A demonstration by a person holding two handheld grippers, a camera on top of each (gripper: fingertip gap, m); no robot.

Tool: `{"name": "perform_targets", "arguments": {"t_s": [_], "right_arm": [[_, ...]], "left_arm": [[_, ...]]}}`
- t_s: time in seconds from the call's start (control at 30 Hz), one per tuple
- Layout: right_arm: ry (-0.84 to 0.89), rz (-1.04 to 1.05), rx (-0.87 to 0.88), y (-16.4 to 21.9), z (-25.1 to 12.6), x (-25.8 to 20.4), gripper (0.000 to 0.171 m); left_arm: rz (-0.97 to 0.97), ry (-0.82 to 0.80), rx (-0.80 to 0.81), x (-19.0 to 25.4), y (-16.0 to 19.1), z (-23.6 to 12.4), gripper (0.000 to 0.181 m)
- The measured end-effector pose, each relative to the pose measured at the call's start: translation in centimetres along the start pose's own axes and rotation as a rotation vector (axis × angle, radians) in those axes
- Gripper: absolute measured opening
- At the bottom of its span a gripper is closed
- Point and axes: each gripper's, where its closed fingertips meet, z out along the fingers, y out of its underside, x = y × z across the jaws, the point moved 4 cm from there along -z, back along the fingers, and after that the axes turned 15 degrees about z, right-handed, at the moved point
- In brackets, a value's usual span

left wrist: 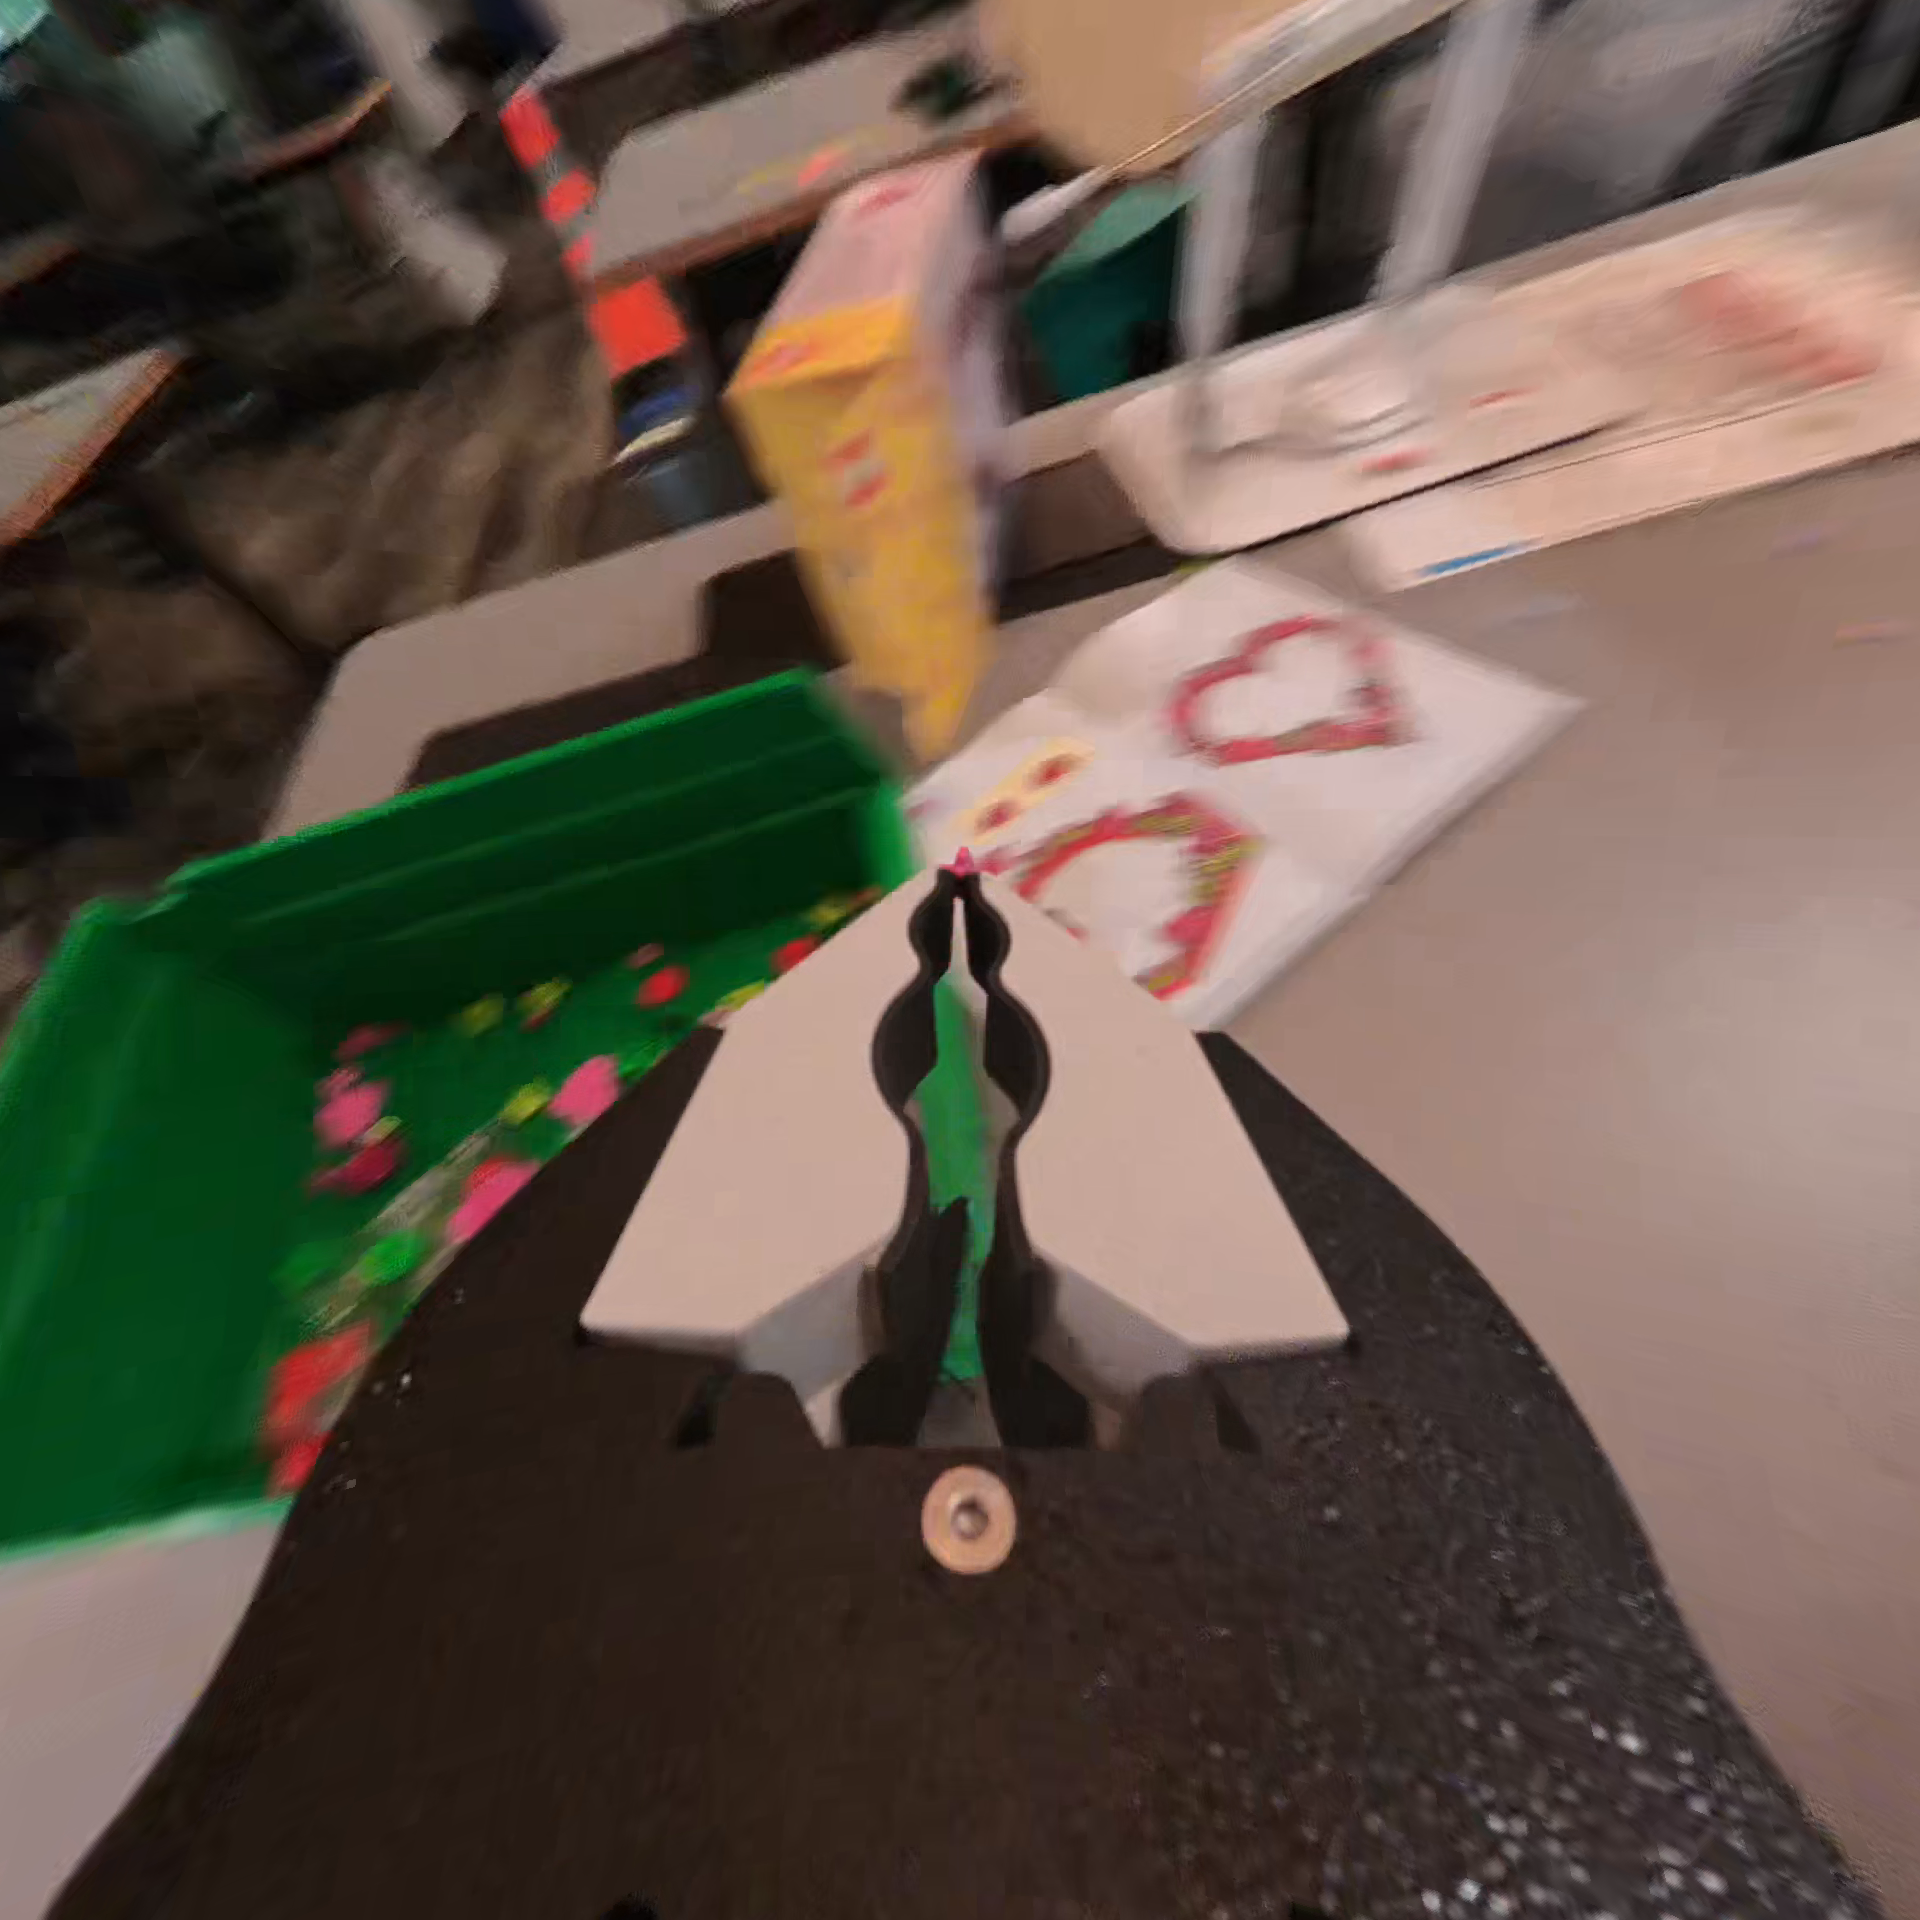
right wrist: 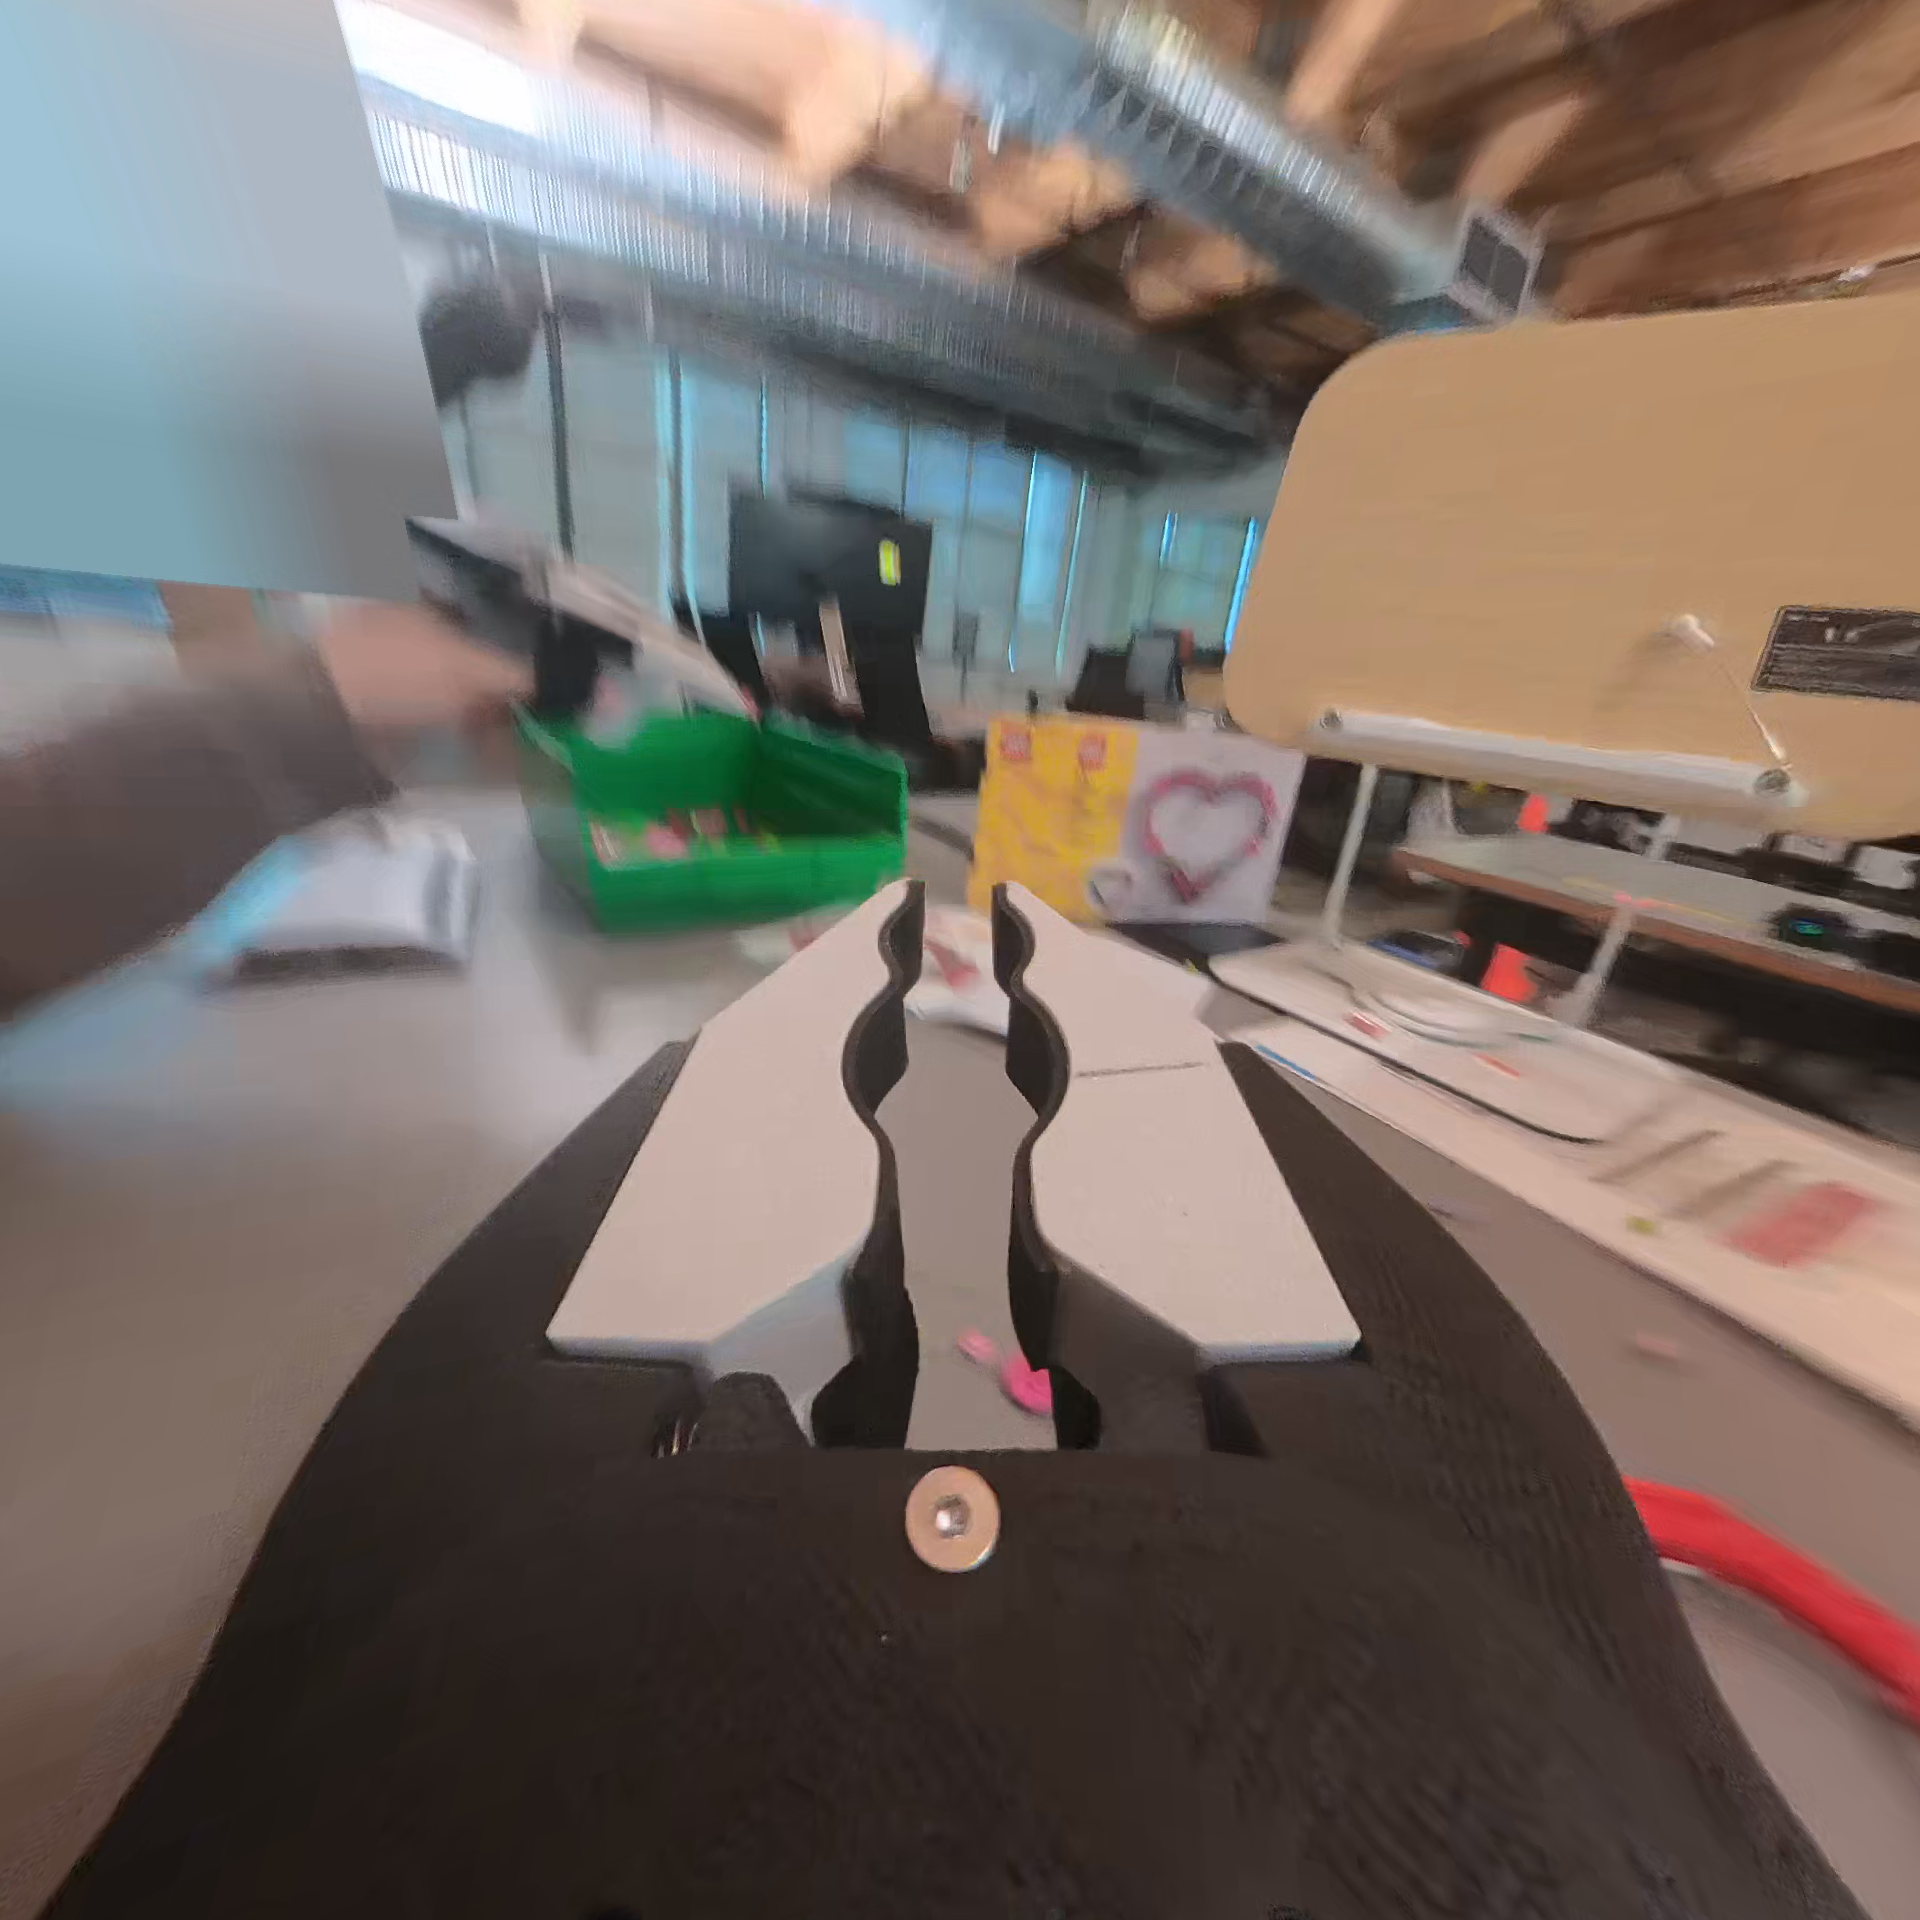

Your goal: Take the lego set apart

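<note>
My left gripper (left wrist: pixel 961 888) is shut, and a tiny pink lego piece (left wrist: pixel 962 858) is pinched at its very tips. It is just right of the near corner of a green bin (left wrist: pixel 499 831). Loose pink, red and yellow lego pieces (left wrist: pixel 488 1091) lie in the bin. My right gripper (right wrist: pixel 956 920) is slightly open and empty, held above the grey table. A small pink lego piece (right wrist: pixel 1013 1374) lies on the table below its jaws. The green bin (right wrist: pixel 831 862) also shows far ahead in the right wrist view, with a blurred hand (right wrist: pixel 416 665) over it.
A yellow lego box (left wrist: pixel 883 499) stands behind the bin. An instruction sheet with heart pictures (left wrist: pixel 1247 790) lies right of the bin. A white tray (left wrist: pixel 1455 416) is at the back right. In the right wrist view, a booklet (right wrist: pixel 343 914) lies at left and a red cable (right wrist: pixel 1787 1600) at lower right.
</note>
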Motion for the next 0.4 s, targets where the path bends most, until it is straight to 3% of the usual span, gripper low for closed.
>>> {"name": "perform_targets", "arguments": {"t_s": [0.07,0.1,0.17,0.2,0.33,0.4], "right_arm": [[0.012,-0.064,-0.208,1.4,0.5,1.1,0.013],[0.017,-0.080,-0.336,2.5,0.6,1.8,0.013],[0.023,-0.058,-0.577,4.9,0.3,3.1,0.015],[0.025,-0.024,-0.660,5.9,0.0,3.7,0.017],[0.013,0.111,-0.809,8.1,-0.5,4.3,0.026],[0.027,0.118,-0.875,8.9,-0.6,4.5,0.026]], "left_arm": [[-0.053,-0.059,-0.133,-3.8,2.3,0.7,0.000],[-0.089,-0.082,-0.198,-5.3,3.4,1.1,0.010],[-0.141,-0.159,-0.317,-8.0,5.6,1.7,0.062],[-0.154,-0.166,-0.367,-8.8,6.5,2.0,0.072],[-0.209,-0.163,-0.473,-9.4,8.3,2.3,0.099],[-0.191,-0.096,-0.364,-7.5,6.2,2.4,0.096]]}}
